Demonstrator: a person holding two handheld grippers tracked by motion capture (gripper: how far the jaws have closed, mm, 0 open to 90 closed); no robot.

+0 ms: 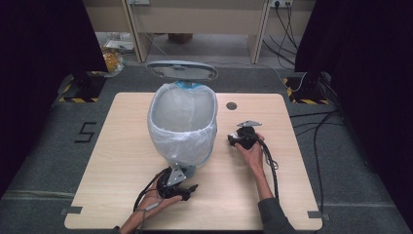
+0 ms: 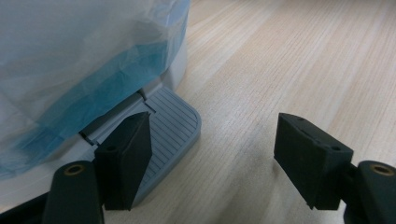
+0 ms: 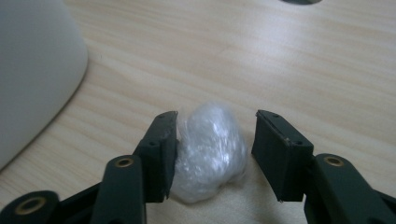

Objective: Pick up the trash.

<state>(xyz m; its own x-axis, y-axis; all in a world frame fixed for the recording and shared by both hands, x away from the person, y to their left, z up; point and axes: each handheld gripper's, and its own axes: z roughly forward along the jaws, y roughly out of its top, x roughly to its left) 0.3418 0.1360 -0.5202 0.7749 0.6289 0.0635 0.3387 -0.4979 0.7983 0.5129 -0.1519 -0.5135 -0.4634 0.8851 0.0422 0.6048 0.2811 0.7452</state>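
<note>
Fingers of the right gripper (image 3: 212, 154) stand apart around a crumpled, glossy plastic wad (image 3: 210, 151) on the woodgrain table (image 3: 289, 60); left finger touches it. Left gripper (image 2: 210, 163) gapes empty, one finger over the bin's ribbed grey pedal (image 2: 170, 126), beside the translucent liner (image 2: 70, 70).

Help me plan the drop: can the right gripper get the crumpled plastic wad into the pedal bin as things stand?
Probably yes. The bin's lid stands raised, its lined mouth is open, and the right gripper already straddles the plastic wad beside it, jaws not yet closed.
</note>
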